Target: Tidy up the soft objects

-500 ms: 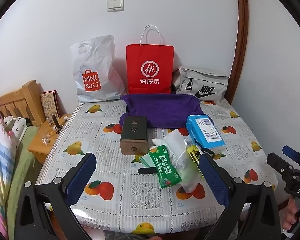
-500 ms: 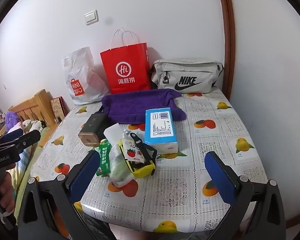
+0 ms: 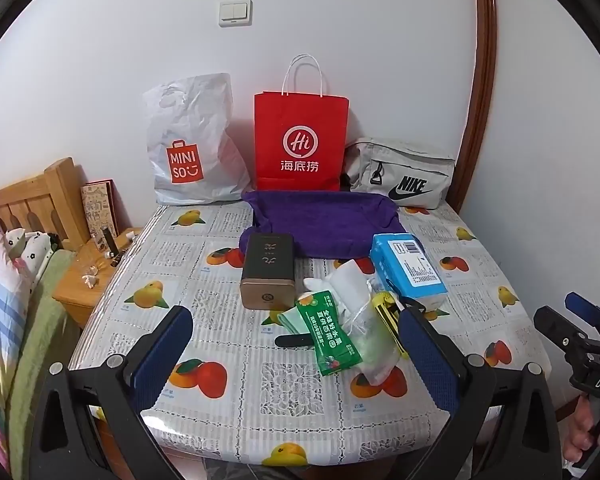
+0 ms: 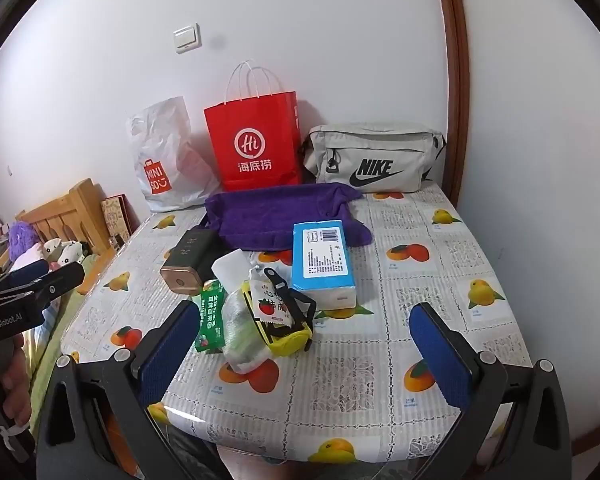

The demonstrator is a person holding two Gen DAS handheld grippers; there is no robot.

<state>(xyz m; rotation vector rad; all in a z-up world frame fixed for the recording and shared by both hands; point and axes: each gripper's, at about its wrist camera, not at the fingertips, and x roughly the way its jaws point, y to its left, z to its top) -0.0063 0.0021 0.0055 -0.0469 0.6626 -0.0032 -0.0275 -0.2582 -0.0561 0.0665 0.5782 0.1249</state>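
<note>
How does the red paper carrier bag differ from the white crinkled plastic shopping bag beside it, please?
The red paper carrier bag stands upright and crisp-edged; the white plastic shopping bag is creased and slumps against the wall. The red bag has thin white cord handles, the white one a die-cut hand hole. The red bag's logo is white, the white bag's orange. Both stand at the back of the table.

The near edge and right side of the table (image 4: 440, 280) were left bare. The middle was crowded by a heap of small packets (image 4: 252, 312), a blue tissue pack (image 4: 324, 256) and a dark box (image 3: 267, 276); bags (image 3: 300, 140) lined the wall.
</note>
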